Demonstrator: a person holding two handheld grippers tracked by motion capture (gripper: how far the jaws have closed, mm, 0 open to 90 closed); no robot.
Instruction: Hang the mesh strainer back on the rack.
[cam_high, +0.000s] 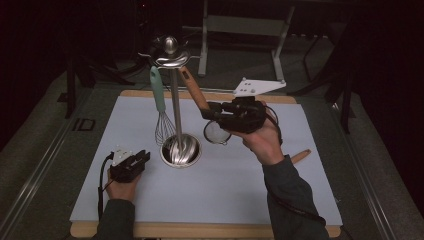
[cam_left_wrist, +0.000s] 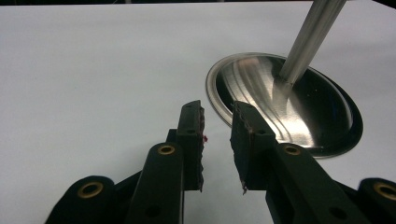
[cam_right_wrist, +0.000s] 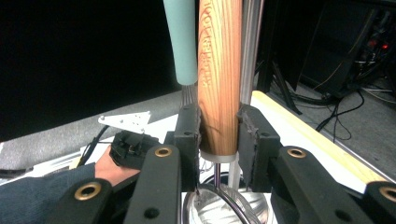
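Observation:
A steel utensil stand has a round base (cam_high: 181, 150) (cam_left_wrist: 289, 107) and an upright pole (cam_high: 176, 105) (cam_left_wrist: 310, 39) with hooks at the top. A whisk with a teal handle (cam_high: 159, 95) (cam_right_wrist: 182, 42) hangs from it. My right gripper (cam_high: 207, 111) (cam_right_wrist: 219, 126) is shut on the wooden handle (cam_high: 192, 90) (cam_right_wrist: 220, 60) of a small strainer. Its mesh bowl (cam_high: 216, 132) hangs above the mat right of the base. Whether the handle's top is hooked I cannot tell. My left gripper (cam_high: 145, 157) (cam_left_wrist: 217, 126) rests on the mat just left of the base, open, with nothing between its pads.
A white mat (cam_high: 225, 185) covers a wooden board. Another wooden handle (cam_high: 300, 156) lies on the mat behind the right forearm. A metal frame (cam_high: 240, 30) stands on the dark floor beyond the table.

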